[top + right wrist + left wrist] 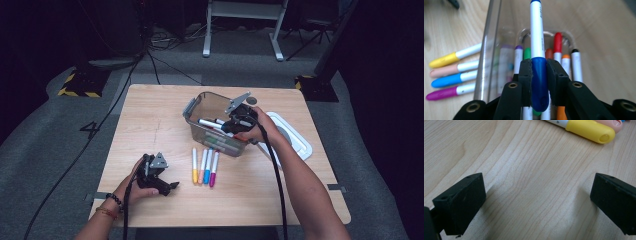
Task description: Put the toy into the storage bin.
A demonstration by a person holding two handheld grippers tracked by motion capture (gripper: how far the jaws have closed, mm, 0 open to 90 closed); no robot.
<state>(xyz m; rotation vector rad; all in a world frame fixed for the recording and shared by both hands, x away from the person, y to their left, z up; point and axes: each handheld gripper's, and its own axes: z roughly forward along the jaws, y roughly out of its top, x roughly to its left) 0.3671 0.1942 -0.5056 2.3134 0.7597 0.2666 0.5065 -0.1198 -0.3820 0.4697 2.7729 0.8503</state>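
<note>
— so, where's the blue marker (537, 62) right now?

— clamped in the right gripper (539, 75), jaws closed on its dark blue cap. in the high view that gripper (239, 121) hangs over the near edge of the clear plastic bin (197, 106), with the marker (212, 123) pointing out to the left across the bin's opening.

— and its long axis?

— it runs straight away from the jaws, white barrel leading, lying roughly along the markers in the bin (557, 53) below it. whichever way it goes next, that line matters — i'd judge it fits the bin lengthwise, not crosswise.

— the other hand?

— the left gripper (159, 176) rests on the table well apart from the bin, jaws wide with nothing between them, just bare wood. the right is plainly the nearer one.

— materials?

— smooth round plastic barrels, glossy caps. four markers (204, 166) — yellow, peach, blue, magenta — lie side by side on the pale wood-grain table (150, 125) just in front of the bin. a white lid (300, 142) sits to its right.
</note>
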